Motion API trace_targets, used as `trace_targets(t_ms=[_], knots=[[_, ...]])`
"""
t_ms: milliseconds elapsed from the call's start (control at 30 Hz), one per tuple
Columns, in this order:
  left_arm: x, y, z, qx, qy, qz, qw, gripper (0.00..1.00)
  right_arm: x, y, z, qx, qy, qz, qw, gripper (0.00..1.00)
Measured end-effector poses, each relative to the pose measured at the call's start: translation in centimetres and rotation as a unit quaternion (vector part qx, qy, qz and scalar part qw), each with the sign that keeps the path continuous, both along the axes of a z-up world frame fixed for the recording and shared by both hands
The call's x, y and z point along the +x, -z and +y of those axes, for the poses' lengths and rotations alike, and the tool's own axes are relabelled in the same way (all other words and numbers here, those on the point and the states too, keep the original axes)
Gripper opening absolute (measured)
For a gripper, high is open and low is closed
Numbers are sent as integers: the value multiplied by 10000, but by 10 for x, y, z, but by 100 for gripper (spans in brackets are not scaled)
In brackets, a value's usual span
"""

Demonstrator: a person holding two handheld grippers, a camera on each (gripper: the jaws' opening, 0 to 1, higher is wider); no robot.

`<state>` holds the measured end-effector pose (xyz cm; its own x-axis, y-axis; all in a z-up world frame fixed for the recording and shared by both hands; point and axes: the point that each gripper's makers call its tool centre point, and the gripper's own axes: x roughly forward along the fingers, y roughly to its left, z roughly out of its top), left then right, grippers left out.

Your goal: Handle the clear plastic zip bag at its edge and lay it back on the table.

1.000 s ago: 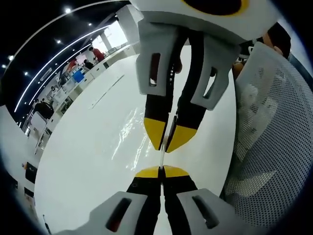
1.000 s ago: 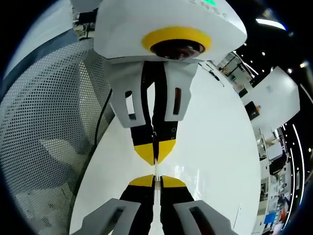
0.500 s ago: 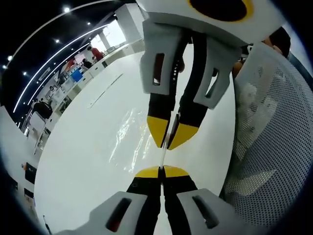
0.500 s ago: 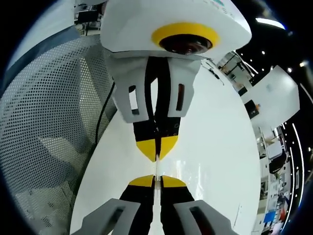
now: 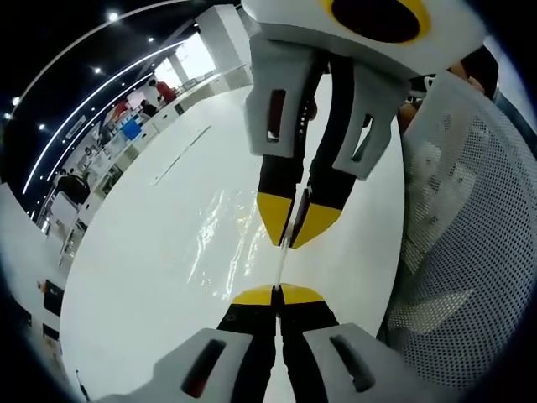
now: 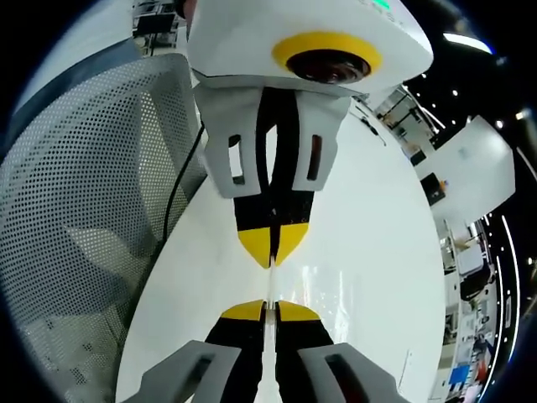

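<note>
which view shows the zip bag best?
Left gripper view: the clear plastic zip bag shows as glinting wrinkled film spread over the white table, beside the right tool. Right gripper view gives just its thin edge running to the left tool.

Clear bag (image 5: 220, 225), white table (image 5: 143, 277)

The clear zip bag (image 5: 226, 220) showed only as faint glints, its outline impossible to trace. The mesh chair (image 5: 470, 227) was cut off at the edge. Distant people (image 5: 151, 99) were too small to tell.
</note>
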<state>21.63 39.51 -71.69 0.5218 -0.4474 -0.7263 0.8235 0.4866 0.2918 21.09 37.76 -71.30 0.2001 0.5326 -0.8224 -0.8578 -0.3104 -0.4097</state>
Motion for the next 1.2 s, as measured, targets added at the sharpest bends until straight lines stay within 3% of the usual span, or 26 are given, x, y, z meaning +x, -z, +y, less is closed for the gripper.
trace_targets(t_ms=[1200], knots=[[-3,10,9,181,-133,80,9997,0,-4,2,-2,-71,51,22,10000,0]])
